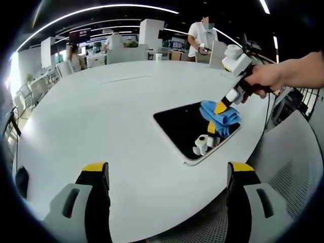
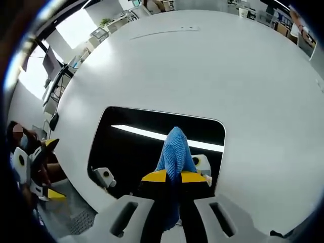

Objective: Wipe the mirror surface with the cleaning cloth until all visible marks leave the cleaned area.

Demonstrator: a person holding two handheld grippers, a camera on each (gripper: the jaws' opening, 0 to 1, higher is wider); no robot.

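Observation:
A dark rectangular mirror (image 1: 183, 126) lies flat on the white round table (image 1: 101, 116). In the left gripper view a hand holds my right gripper (image 1: 221, 108) down onto the mirror's right part, shut on a blue cleaning cloth (image 1: 221, 115) that is bunched on the glass. My left gripper (image 1: 167, 172) hangs open over the table's near edge, short of the mirror, nothing between its jaws. In the right gripper view the mirror (image 2: 136, 147) spreads ahead, reflecting a ceiling light strip. The cloth (image 2: 175, 152) rises from between the yellow tips of my right gripper (image 2: 173, 177).
Desks, chairs and people (image 1: 202, 35) stand beyond the table's far edge. A grey mesh chair back (image 1: 293, 172) sits close at the right of the table. In the right gripper view my left gripper (image 2: 30, 167) and a person's arm show at the far left by the table edge.

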